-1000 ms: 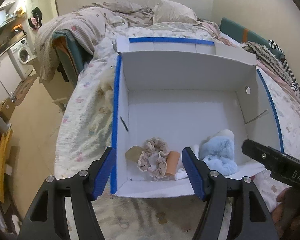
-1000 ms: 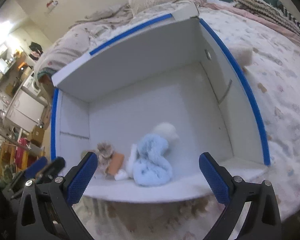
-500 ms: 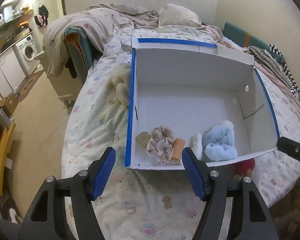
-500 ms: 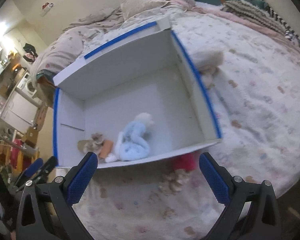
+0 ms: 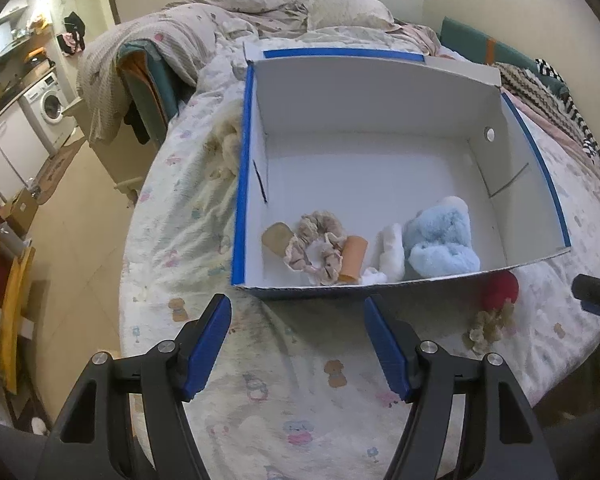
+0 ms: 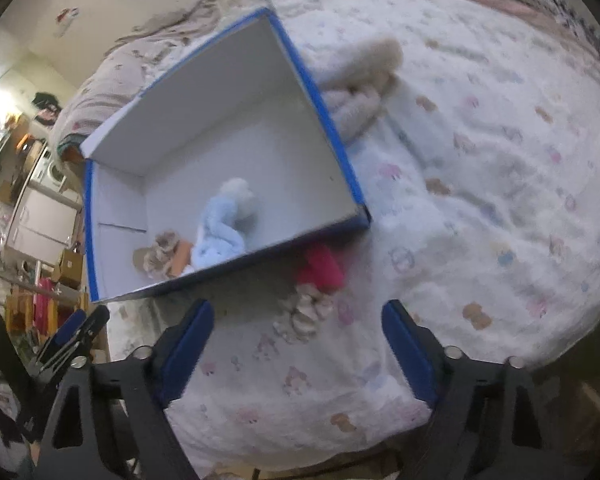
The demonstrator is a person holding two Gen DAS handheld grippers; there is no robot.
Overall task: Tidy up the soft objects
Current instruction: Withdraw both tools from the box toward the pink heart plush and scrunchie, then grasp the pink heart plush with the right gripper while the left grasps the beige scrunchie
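Note:
A white box with blue-taped edges [image 5: 372, 92] [image 6: 220, 92] lies on the bed. Inside it are a fluffy light-blue soft toy [image 5: 440, 240] [image 6: 220, 232], a beige scrunchie [image 5: 318, 246] [image 6: 162, 250], an orange piece [image 5: 354, 258] and a white soft piece [image 5: 392, 250]. In front of the box on the sheet lie a red soft object [image 5: 500, 290] [image 6: 324, 270] and a beige scrunchie [image 5: 488, 326] [image 6: 304, 314]. My left gripper [image 5: 298, 344] is open and empty, short of the box's near wall. My right gripper [image 6: 298, 350] is open and empty, just short of the beige scrunchie.
A cream fluffy item [image 5: 226, 148] lies left of the box and a beige plush bundle [image 6: 360, 84] lies right of it. Piled bedding and a pillow [image 5: 348, 4] are behind. The bed edge drops to the floor at left, with a washing machine [image 5: 50, 106] beyond.
Both grippers have pulled back from over the box, which now looks smaller and farther. The red object and beige scrunchie in front of the box have come into view.

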